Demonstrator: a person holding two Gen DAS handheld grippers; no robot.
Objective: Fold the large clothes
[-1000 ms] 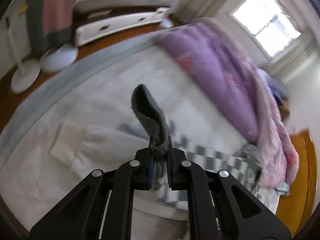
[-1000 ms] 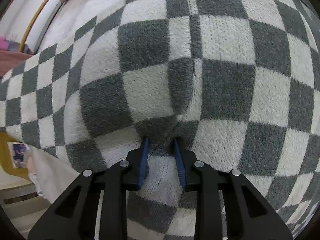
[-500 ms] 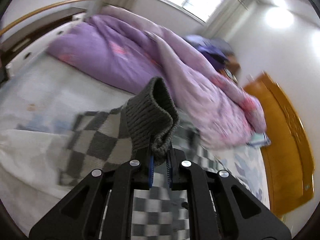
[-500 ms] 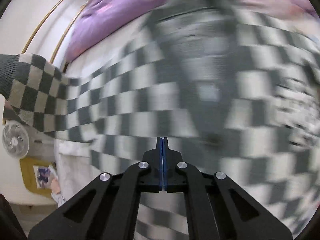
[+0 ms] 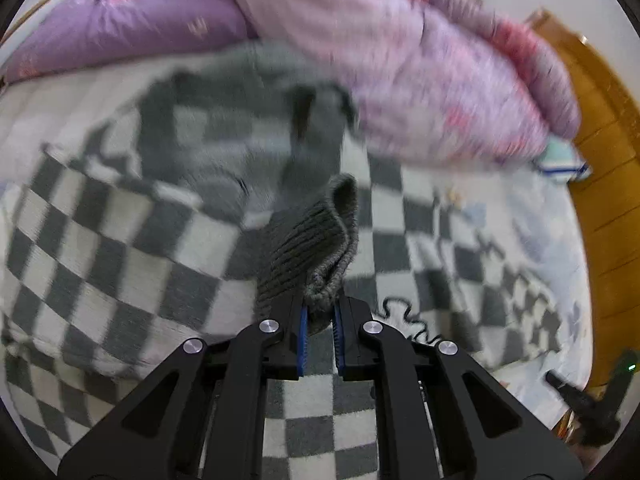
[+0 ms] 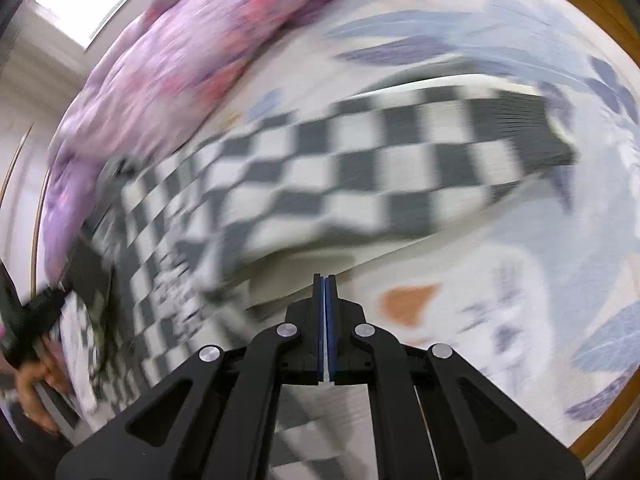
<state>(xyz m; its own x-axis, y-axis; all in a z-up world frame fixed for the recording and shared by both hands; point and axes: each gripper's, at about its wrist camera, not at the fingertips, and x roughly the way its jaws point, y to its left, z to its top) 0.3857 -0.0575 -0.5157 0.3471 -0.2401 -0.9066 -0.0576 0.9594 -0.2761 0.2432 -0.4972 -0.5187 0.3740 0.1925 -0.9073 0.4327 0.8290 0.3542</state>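
Observation:
A grey-and-white checked knit sweater (image 5: 120, 248) lies spread on the bed. My left gripper (image 5: 319, 318) is shut on its grey ribbed cuff (image 5: 316, 240) and holds it over the sweater's body. In the right wrist view the sweater (image 6: 360, 184) stretches across the bed, with one sleeve ending in a dark cuff (image 6: 528, 132) at the right. My right gripper (image 6: 325, 300) is shut with nothing between its pads, just in front of the sweater's edge. Both views are blurred by motion.
A purple and pink quilt (image 5: 400, 60) is heaped along the far side of the bed. The sheet (image 6: 540, 280) is pale with a blue leaf print. A wooden bed frame (image 5: 608, 160) runs along the right. My left hand (image 6: 36, 392) shows at the right view's left edge.
The left gripper has carried the cuff from beside the bed across onto the sweater's body. The right gripper has let go of the fabric, shut empty, and swung towards the sleeve end.

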